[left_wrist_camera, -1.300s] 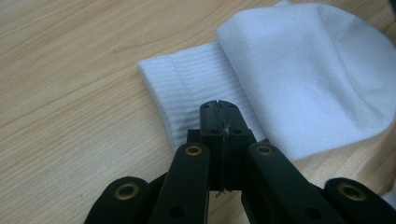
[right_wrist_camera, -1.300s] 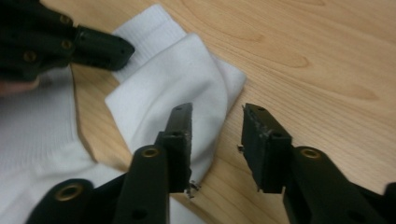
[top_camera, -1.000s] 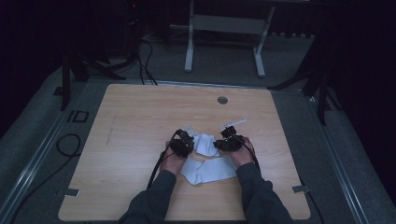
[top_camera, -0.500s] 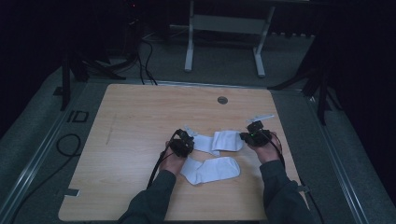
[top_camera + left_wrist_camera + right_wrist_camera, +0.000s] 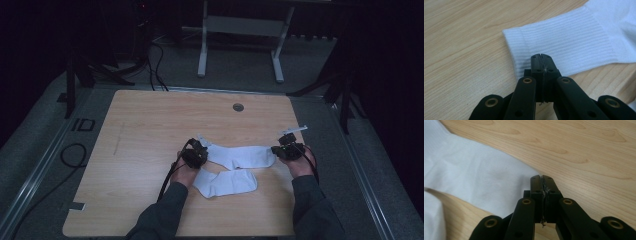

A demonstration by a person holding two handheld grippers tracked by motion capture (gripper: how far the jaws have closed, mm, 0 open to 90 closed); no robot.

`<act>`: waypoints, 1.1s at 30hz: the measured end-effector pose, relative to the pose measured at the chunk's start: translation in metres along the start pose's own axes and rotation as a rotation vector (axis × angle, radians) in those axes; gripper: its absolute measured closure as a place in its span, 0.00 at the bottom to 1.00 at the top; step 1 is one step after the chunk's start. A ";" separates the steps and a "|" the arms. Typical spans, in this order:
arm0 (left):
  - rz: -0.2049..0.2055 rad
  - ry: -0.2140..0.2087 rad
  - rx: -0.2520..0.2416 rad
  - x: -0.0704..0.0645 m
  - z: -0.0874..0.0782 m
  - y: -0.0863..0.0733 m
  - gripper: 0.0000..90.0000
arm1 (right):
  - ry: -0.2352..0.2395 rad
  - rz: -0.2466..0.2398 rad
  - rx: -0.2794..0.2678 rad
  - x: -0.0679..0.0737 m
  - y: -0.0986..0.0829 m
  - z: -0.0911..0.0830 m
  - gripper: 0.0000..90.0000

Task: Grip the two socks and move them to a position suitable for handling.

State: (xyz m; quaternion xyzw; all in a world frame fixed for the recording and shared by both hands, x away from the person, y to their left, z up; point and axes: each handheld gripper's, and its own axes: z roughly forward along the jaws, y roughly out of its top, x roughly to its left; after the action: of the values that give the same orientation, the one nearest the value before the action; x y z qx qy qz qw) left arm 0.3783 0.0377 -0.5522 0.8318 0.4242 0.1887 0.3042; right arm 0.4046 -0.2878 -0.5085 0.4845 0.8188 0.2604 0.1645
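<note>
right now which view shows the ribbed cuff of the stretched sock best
The left gripper view: the ribbed cuff is close, with the left gripper shut at its edge. The high view shows it small; the right gripper view shows the toe end.

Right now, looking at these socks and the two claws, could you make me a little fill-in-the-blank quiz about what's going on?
1. The left claw is shut on the ribbed ____ end of the far sock.
2. The right claw pinches that sock's other end, so the sock lies ____ between the two claws.
3. The near sock lies on the ____ table.

Missing words: cuff; stretched out; wooden
</note>
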 end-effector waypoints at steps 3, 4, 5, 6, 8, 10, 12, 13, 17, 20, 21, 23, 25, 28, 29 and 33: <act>-0.007 -0.017 -0.034 0.000 -0.005 -0.001 0.90 | -0.024 -0.009 0.017 0.001 0.001 0.006 0.97; -0.010 -0.022 -0.047 0.001 -0.008 -0.001 0.89 | -0.030 -0.009 0.023 0.001 0.001 0.007 0.96; -0.010 -0.022 -0.047 0.001 -0.008 -0.001 0.88 | -0.030 -0.009 0.023 0.001 0.001 0.007 0.96; -0.014 -0.023 -0.067 0.002 -0.013 -0.002 0.88 | -0.031 -0.011 0.025 0.000 0.001 0.008 0.91; -0.018 -0.022 -0.075 0.005 -0.017 -0.002 0.87 | -0.029 0.006 0.000 -0.001 0.002 0.007 0.75; -0.028 -0.020 -0.076 0.008 -0.020 -0.002 0.87 | -0.023 0.020 -0.017 -0.001 0.004 0.005 0.69; -0.039 -0.020 -0.074 0.010 -0.023 -0.004 0.87 | -0.022 0.015 -0.022 0.000 0.005 0.004 0.68; -0.042 -0.021 -0.072 0.011 -0.024 -0.005 0.86 | -0.013 -0.002 -0.021 0.003 0.007 0.004 0.65; -0.058 -0.024 -0.075 0.013 -0.028 -0.009 0.85 | 0.002 -0.025 -0.019 0.008 0.010 0.005 0.63; -0.064 -0.030 -0.065 0.015 -0.036 -0.015 0.85 | 0.023 -0.041 -0.028 0.016 0.013 0.007 0.63; -0.063 -0.032 -0.063 0.016 -0.038 -0.016 0.84 | 0.031 -0.045 -0.032 0.019 0.015 0.008 0.63; -0.062 -0.033 -0.058 0.018 -0.043 -0.019 0.83 | 0.040 -0.062 -0.037 0.024 0.019 0.009 0.62; -0.067 -0.035 -0.060 0.018 -0.045 -0.021 0.83 | 0.049 -0.078 -0.041 0.029 0.023 0.010 0.62; -0.074 -0.037 -0.066 0.021 -0.053 -0.028 0.83 | 0.061 -0.093 -0.046 0.036 0.029 0.011 0.62; -0.075 -0.037 -0.068 0.021 -0.055 -0.029 0.83 | 0.069 -0.097 -0.048 0.038 0.031 0.012 0.62; -0.075 -0.035 -0.075 0.021 -0.059 -0.034 0.83 | 0.093 -0.106 -0.060 0.045 0.036 0.013 0.62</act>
State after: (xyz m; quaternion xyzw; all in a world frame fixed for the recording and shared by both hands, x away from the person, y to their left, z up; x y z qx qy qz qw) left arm 0.3365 0.0904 -0.5298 0.8065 0.4424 0.1786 0.3493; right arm 0.4157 -0.2304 -0.4987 0.4227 0.8418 0.2979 0.1545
